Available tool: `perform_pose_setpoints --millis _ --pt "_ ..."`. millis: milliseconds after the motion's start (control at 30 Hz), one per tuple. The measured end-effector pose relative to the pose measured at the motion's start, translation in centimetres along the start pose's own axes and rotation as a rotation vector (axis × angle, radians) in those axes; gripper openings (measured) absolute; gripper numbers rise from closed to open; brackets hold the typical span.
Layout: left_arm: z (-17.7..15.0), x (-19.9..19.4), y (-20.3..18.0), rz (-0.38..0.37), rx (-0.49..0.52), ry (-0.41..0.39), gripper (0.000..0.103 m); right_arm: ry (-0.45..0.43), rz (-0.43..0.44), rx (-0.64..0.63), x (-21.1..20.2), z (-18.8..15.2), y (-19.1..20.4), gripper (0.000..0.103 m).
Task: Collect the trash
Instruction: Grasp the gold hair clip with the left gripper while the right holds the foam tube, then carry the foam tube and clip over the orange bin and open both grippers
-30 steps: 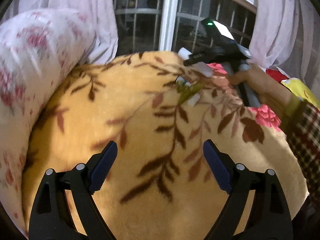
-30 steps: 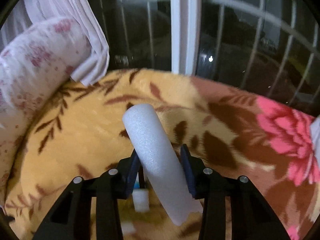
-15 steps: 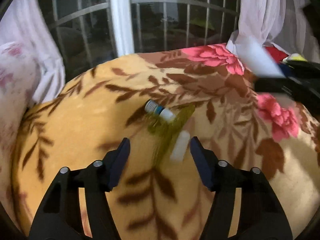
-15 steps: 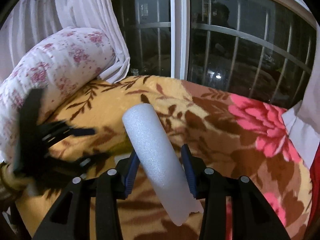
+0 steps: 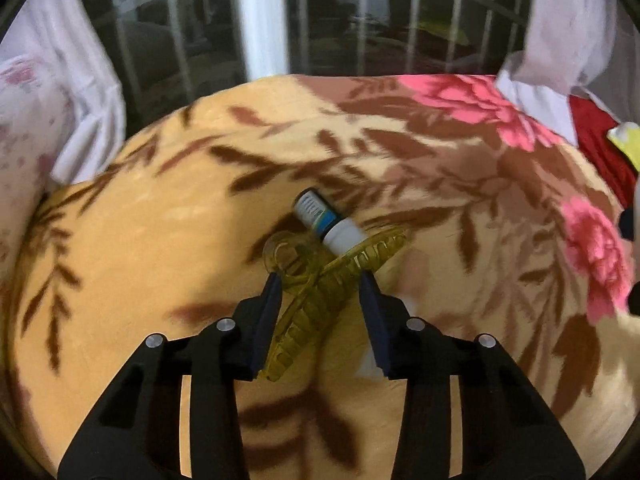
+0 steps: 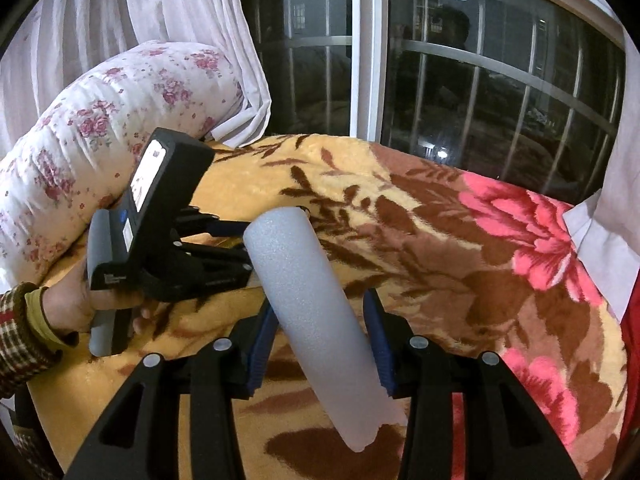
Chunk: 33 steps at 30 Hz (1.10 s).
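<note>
A yellow-green clear plastic tray (image 5: 320, 300) lies crumpled on the floral blanket (image 5: 160, 240), with a small white bottle (image 5: 326, 220) with a blue-green label resting against its far end. My left gripper (image 5: 320, 292) is down at the tray, its jaws partly open around it; a small white foam piece (image 5: 370, 366) lies by the right finger. The left gripper also shows in the right wrist view (image 6: 216, 248), low over the blanket. My right gripper (image 6: 320, 320) is shut on a white foam tube (image 6: 312, 308), held above the blanket.
A rolled white floral quilt (image 6: 100, 120) lies along the left side. White curtains (image 6: 180, 20) and a barred dark window (image 6: 480, 80) stand behind the bed. Red fabric (image 5: 600, 148) and a yellow item (image 5: 628, 140) sit at the right edge.
My left gripper has swung right and moved down to the plastic tray, its jaws narrowing around it. My right gripper has lifted and pulled back with the foam tube still in it.
</note>
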<state>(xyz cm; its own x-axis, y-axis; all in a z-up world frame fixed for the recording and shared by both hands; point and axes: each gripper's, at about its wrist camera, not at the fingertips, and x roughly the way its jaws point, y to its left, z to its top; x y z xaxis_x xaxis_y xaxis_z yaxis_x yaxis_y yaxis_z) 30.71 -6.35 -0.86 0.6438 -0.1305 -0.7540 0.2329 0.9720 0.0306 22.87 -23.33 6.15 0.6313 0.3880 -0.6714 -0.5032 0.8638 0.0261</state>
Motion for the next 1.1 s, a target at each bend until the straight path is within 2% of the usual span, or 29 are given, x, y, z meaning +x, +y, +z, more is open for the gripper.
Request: perform_pose_setpoints --millis 67,100,133,200,333,600,900,1100 --pt "-0.9 -0.5 0.9 0.017 -0.019 0.008 0.037 -0.007 0.005 0.001 -0.2 -0.1 0.3 0.043" --pt "-1.2 -0.9 1.4 0.026 -0.025 0.009 0.021 -0.010 0.006 0.001 -0.3 0.0 0.3 0.043" --pt "-1.7 -1.3 2.0 0.013 -0.039 0.014 0.018 -0.013 0.006 0.000 -0.4 0.0 0.4 0.043" --pt "-2.6 -2.2 3.2 -0.001 -0.070 0.005 0.018 -0.020 0.009 -0.002 -0.7 0.0 0.7 0.043" --pt "-4.3 -3.7 4.5 0.024 -0.081 -0.020 0.017 -0.024 0.019 0.001 -0.8 -0.1 1.3 0.043" --pt "-6.7 -8.3 5.0 -0.003 -0.094 -0.043 0.016 -0.024 0.030 0.011 -2.2 -1.3 3.1 0.043" --pt "-12.5 -17.6 2.2 -0.048 -0.039 -0.067 0.016 -0.037 0.067 0.005 -7.3 -4.4 8.3 0.043" --pt "-18.5 -24.1 -1.1 -0.085 0.024 -0.081 0.017 -0.047 0.135 0.000 -11.9 -9.2 13.4 0.043"
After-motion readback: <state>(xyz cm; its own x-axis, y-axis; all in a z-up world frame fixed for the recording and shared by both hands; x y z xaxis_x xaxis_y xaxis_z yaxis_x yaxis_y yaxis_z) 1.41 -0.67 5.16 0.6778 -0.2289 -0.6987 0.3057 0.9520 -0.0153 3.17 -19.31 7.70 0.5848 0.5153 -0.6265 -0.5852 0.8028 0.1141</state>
